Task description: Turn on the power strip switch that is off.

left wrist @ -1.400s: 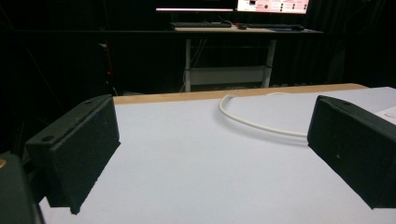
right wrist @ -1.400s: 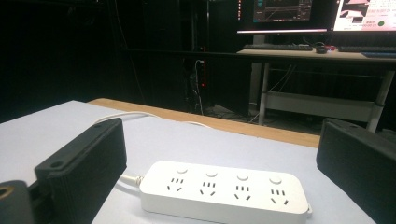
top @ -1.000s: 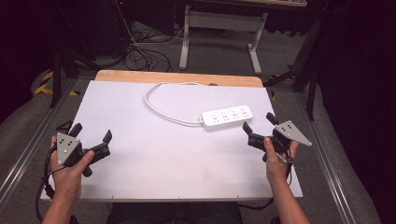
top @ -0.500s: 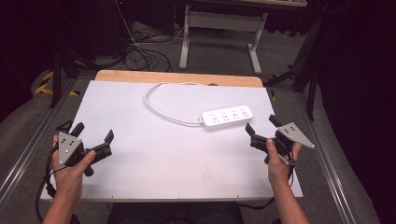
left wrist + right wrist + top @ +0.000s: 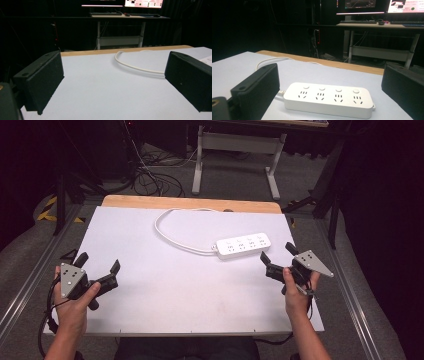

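Jaws of the right tool (image 5: 276, 261) are standing wide apart, framing the power strip (image 5: 328, 99) lying just ahead on the worktop (image 5: 165, 295). Rigid, light, smooth plastic (likely slippery), so pinching across its narrow body seems best. Its cord (image 5: 170, 237) is looping beyond. The left tool (image 5: 100, 270), also open, is holding nothing.

The high view looks down on the bench (image 5: 165, 305); both gripper views skim low across it, sharing the white cable (image 5: 135, 67).

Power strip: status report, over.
Left gripper open, empty. Right gripper open, facing power strip, not touching. Strip flat, cord looping away. Nothing between.
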`<state>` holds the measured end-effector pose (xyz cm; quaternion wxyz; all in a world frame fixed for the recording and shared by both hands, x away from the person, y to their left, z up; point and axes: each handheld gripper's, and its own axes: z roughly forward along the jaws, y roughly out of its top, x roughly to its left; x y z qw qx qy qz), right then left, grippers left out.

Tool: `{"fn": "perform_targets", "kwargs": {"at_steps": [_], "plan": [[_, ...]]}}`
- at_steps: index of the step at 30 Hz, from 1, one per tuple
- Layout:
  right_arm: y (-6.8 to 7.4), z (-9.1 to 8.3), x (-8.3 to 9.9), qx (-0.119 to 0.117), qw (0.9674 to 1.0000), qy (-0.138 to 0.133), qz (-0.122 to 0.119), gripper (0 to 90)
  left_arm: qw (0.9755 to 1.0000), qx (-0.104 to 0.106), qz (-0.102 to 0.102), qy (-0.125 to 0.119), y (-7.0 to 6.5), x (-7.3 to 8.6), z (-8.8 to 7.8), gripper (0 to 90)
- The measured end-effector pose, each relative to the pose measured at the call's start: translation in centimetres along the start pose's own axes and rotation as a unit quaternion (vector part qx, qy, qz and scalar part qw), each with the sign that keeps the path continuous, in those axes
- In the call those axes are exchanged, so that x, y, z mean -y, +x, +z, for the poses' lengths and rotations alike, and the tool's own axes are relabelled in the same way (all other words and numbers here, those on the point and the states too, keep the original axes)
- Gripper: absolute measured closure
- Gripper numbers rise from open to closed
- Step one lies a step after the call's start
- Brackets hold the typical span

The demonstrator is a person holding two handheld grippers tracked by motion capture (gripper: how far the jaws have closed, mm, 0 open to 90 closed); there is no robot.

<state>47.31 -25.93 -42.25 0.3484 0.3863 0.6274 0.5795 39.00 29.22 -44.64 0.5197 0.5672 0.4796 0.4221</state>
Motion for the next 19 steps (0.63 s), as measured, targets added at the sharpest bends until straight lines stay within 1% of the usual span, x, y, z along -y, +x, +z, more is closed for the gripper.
{"fn": "perform_targets", "kwargs": {"at_steps": [4, 7, 11, 12, 15, 19], "plan": [[-0.08, 0.18, 0.00, -0.001, 1.0000, -0.003, -0.001, 2.1, 1.0000, -0.001, -0.001, 0.002, 0.10, 0.04, 0.06, 2.8], [-0.16, 0.30, 0.06, 0.000, 1.0000, 0.000, 0.001, 2.1, 1.0000, -0.001, 0.000, 0.002, 0.09, 0.04, 0.10, 2.8], [-0.20, 0.19, 0.02, 0.001, 1.0000, -0.001, 0.001, 2.1, 1.0000, -0.001, 0.000, 0.001, 0.06, 0.04, -0.01, 2.8], [-0.16, 0.16, 0.00, 0.000, 1.0000, -0.003, 0.003, 2.1, 1.0000, -0.001, 0.000, 0.001, 0.09, 0.03, -0.04, 2.8], [-0.09, 0.20, -0.01, 0.000, 1.0000, -0.003, -0.002, 2.1, 1.0000, -0.002, -0.001, 0.001, 0.15, 0.04, -0.02, 2.8], [-0.06, 0.35, 0.03, -0.002, 1.0000, 0.000, 0.001, 2.1, 1.0000, -0.001, 0.000, 0.002, 0.15, 0.06, 0.08, 2.8]]}}
